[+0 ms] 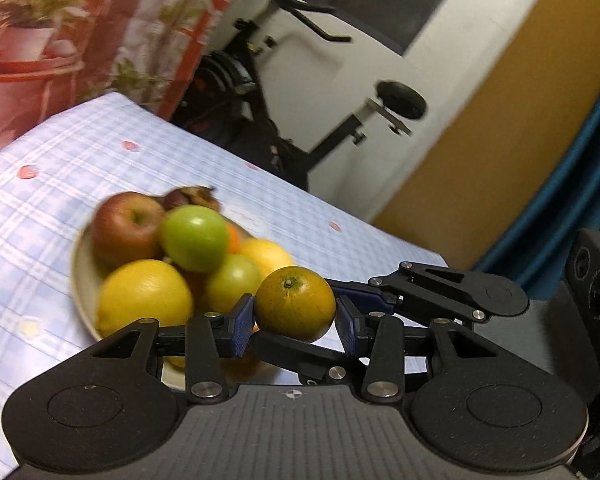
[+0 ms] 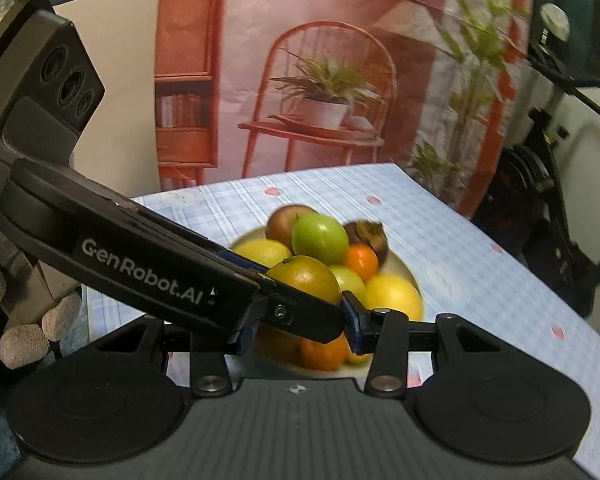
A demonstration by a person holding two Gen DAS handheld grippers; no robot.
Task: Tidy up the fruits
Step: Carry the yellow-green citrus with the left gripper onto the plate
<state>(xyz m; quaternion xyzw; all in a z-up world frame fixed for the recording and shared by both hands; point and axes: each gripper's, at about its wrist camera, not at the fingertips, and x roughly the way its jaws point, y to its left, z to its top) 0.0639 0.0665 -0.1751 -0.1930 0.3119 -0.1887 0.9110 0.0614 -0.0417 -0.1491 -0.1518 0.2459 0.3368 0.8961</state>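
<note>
A bowl heaped with fruit sits at left on the checked bench, a red apple and green apple on top. Just right of it, an orange, round with no long axis, stem end tipped up toward the camera, is grasped between the left gripper jaws. The right gripper jaws flank the same orange, its grip unclear. A gloved hand holds the left gripper, angled downward. An exercise bike stands behind, by a printed backdrop.
</note>
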